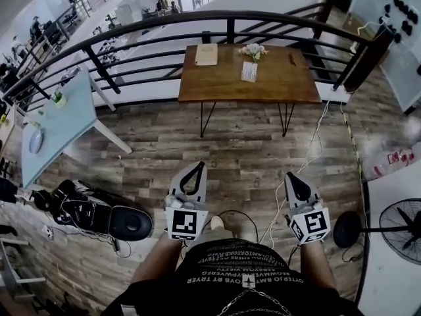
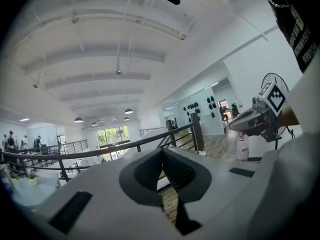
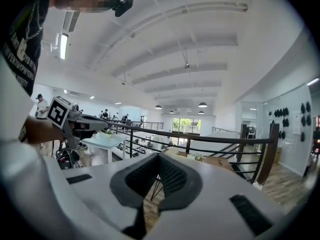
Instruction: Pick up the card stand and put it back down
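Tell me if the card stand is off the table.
No, the card stand stands on the wooden table, beside the flowers.

You'll find the white rectangular card stand [image 1: 249, 72] standing near the middle of the brown wooden table [image 1: 217, 87], its printed face toward you, just in front of the small white flower bunch [image 1: 253, 50].

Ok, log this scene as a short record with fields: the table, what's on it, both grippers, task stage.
surface: brown wooden table with black hairpin legs, beside the black metal railing
white card stand: upright on the table, near the white flower bunch
left gripper: shut, empty, well short of the table
right gripper: shut, empty, well short of the table
stage: nothing picked up yet
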{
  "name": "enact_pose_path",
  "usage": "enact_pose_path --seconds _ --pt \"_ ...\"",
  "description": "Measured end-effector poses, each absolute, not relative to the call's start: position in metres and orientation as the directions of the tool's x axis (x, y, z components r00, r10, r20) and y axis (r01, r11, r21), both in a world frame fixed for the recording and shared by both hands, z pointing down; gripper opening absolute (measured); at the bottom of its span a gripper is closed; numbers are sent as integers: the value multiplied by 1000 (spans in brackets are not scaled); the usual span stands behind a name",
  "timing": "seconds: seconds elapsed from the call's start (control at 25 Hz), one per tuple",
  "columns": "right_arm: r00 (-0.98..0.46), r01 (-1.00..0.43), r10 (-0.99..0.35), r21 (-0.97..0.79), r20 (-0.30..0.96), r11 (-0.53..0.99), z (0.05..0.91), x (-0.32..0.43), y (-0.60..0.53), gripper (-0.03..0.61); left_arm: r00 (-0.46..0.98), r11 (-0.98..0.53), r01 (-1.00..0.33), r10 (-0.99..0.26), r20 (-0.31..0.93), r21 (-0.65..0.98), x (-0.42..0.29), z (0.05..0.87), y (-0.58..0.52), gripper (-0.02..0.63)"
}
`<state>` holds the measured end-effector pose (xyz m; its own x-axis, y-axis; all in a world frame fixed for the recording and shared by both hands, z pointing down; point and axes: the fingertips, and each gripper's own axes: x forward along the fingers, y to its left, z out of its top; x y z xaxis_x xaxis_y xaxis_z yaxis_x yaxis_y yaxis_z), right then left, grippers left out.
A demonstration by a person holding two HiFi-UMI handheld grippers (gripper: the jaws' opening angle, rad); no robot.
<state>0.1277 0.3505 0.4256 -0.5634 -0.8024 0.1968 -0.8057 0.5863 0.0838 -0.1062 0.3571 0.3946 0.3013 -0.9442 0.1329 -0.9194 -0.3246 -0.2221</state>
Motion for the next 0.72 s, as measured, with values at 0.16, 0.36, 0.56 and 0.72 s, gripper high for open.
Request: enact_pose_path --seconds 0.16,0.36,0.56,0.72 --pt "-556 -808 -806 96 204 581 423 104 330 11 319 -341 -914 -939 129 -220 -127 394 333 20" --pt "-543 -814 -816 115 198 569 417 82 317 11 349 -372 -895 -928 132 -245 -146 399 315 20" --pt "-493 -847 -847 111 199 519 418 83 315 11 357 -375 -902 -927 118 -214 -162 403 308 20" --pt "-463 -866 -863 104 203 489 423 84 317 11 373 -391 -900 -920 125 -192 -163 408 307 20"
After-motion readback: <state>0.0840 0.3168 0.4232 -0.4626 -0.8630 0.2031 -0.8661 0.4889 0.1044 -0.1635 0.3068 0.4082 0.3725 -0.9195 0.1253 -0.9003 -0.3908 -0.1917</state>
